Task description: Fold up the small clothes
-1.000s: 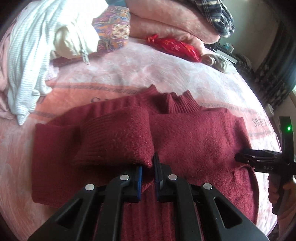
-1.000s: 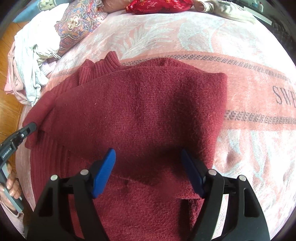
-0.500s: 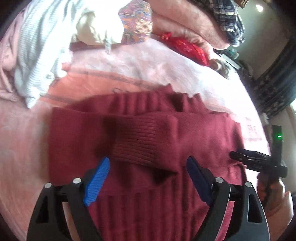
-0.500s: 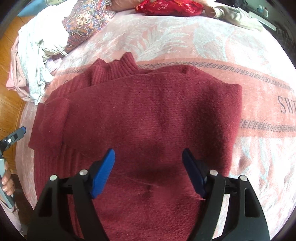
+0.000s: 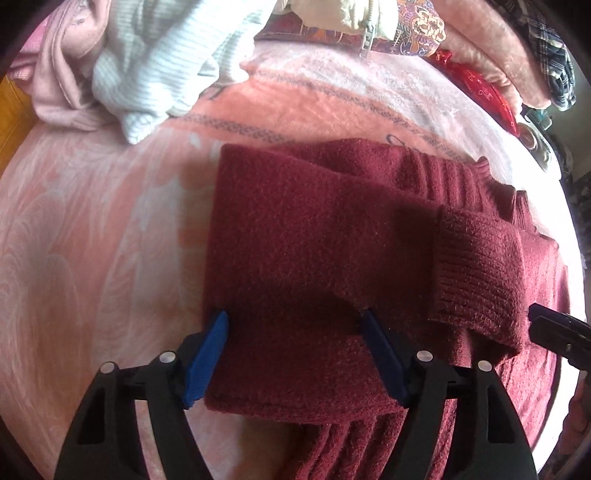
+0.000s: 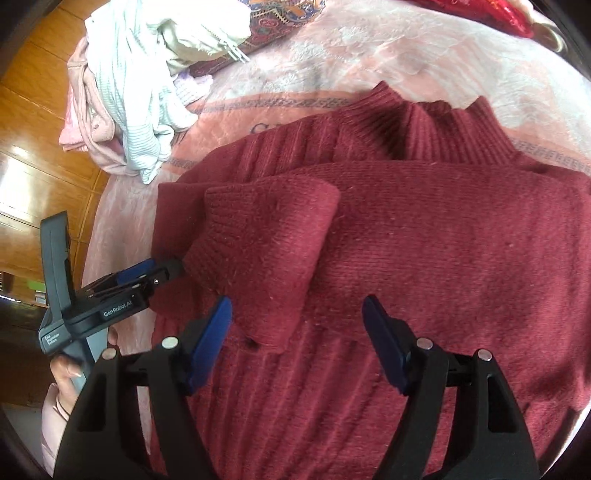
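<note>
A dark red knitted sweater [image 6: 424,240] lies flat on a bed, on a pink blanket [image 5: 92,258] with a pale leaf pattern and a grey patterned band. In the right wrist view its ribbed collar [image 6: 443,129] sits at the upper centre of the frame and its ribbed hem runs off the bottom edge, so the long axis goes from top to bottom with the neck pointing up and away from the camera. One sleeve [image 6: 266,251] is folded across the chest, its ribbed cuff toward the left of the frame. In the left wrist view the same sweater fills the centre and right, the collar at the upper right, the folded sleeve's cuff [image 5: 480,273] at the right.

The left tongs [image 5: 295,354] are spread apart, their blue pads straddling the left edge of the sweater, with the cloth between them but not pinched; they have just been closing a little. The right tongs [image 6: 299,343] also stand released over the lower part of the folded sleeve and the sweater's body, gripping nothing, and have just been narrowing too.

A heap of clothes [image 6: 147,92], white ribbed and pale pink, lies at the upper left of the right wrist view, beside a patterned cushion [image 6: 280,22]. A red bag [image 5: 484,92] lies at the upper right of the left wrist view. Wooden panelling [image 6: 40,110] shows at the left beyond the bed.
</note>
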The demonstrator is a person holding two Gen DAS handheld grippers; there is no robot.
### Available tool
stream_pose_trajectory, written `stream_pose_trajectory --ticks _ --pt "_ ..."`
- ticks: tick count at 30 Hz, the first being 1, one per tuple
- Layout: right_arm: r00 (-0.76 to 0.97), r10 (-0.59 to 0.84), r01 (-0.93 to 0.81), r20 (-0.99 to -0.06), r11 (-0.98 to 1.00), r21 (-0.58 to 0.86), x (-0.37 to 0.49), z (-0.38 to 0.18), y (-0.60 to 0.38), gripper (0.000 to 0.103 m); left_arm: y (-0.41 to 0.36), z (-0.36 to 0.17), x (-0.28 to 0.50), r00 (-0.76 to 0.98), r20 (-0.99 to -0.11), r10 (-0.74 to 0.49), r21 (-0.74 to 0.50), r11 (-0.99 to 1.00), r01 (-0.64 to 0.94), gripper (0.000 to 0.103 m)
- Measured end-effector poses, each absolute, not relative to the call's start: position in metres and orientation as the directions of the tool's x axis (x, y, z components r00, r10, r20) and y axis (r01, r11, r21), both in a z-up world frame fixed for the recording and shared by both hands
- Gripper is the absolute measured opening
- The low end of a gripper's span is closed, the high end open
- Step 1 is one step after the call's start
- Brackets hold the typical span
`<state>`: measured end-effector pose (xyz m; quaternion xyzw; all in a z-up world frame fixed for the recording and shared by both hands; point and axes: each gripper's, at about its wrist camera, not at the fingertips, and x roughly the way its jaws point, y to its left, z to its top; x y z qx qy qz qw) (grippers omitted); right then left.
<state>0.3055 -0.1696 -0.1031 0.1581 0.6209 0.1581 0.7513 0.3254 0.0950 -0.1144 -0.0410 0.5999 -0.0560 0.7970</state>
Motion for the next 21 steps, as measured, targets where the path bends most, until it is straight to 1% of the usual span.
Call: stream_pose_trajectory --ticks 1,2,3,5,6,10,13,16,17,18,19,21 --pt "0.164 0.449 -0.035 -0.878 0.893 0.45 0.307 -0.108 -0.165 0.059 0.096 -0.113 0.325 0.276 -0.95 -0.148 -0.143 0.989 0.037 0.075" --pt "0.148 0.467 -0.03 -0.872 0.883 0.468 0.309 -0.113 -0.162 0.046 0.098 -0.111 0.325 0.278 -0.947 -0.161 -0.159 0.987 0.029 0.075" --pt "0.134 0.488 -0.027 -0.863 0.872 0.489 0.309 -0.117 -0.16 0.03 0.102 -0.109 0.326 0.28 -0.944 -0.173 -0.176 0.984 0.017 0.075" --pt "0.142 0.501 -0.022 -0.854 0.864 0.503 0.307 -0.118 -0.163 0.017 0.106 -0.106 0.328 0.289 -0.94 -0.181 -0.192 0.981 -0.011 0.075" --pt "0.153 0.503 -0.027 -0.851 0.863 0.505 0.305 -0.116 -0.165 0.015 0.109 -0.104 0.329 0.296 -0.938 -0.182 -0.198 0.98 -0.025 0.075" --pt "0.226 0.493 -0.062 -0.84 0.868 0.492 0.296 -0.088 -0.189 0.014 0.121 -0.093 0.329 0.341 -0.926 -0.165 -0.202 0.976 -0.076 0.075" --pt "0.274 0.395 -0.073 -0.877 0.918 0.391 0.289 -0.067 -0.215 0.015 0.119 -0.091 0.329 0.348 -0.924 -0.157 -0.196 0.977 -0.079 0.075" --pt "0.243 0.247 -0.044 -0.938 0.969 0.244 0.283 -0.075 -0.235 0.016 0.102 -0.096 0.329 0.335 -0.932 -0.141 -0.166 0.985 -0.047 0.075" --pt "0.217 0.207 -0.027 -0.954 0.978 0.207 0.281 -0.085 -0.241 0.019 0.096 -0.099 0.327 0.328 -0.935 -0.133 -0.153 0.988 -0.035 0.075" --pt "0.183 0.191 -0.009 -0.964 0.981 0.193 0.28 -0.098 -0.246 0.024 0.089 -0.102 0.327 0.318 -0.94 -0.127 -0.141 0.99 -0.022 0.075" --pt "0.161 0.194 0.001 -0.968 0.98 0.197 0.28 -0.108 -0.25 0.027 0.081 -0.106 0.327 0.308 -0.944 -0.122 -0.131 0.991 -0.007 0.075" --pt "0.17 0.217 0.006 -0.961 0.975 0.221 0.278 -0.112 -0.255 0.031 0.071 -0.113 0.326 0.295 -0.949 -0.109 -0.111 0.994 0.01 0.075"
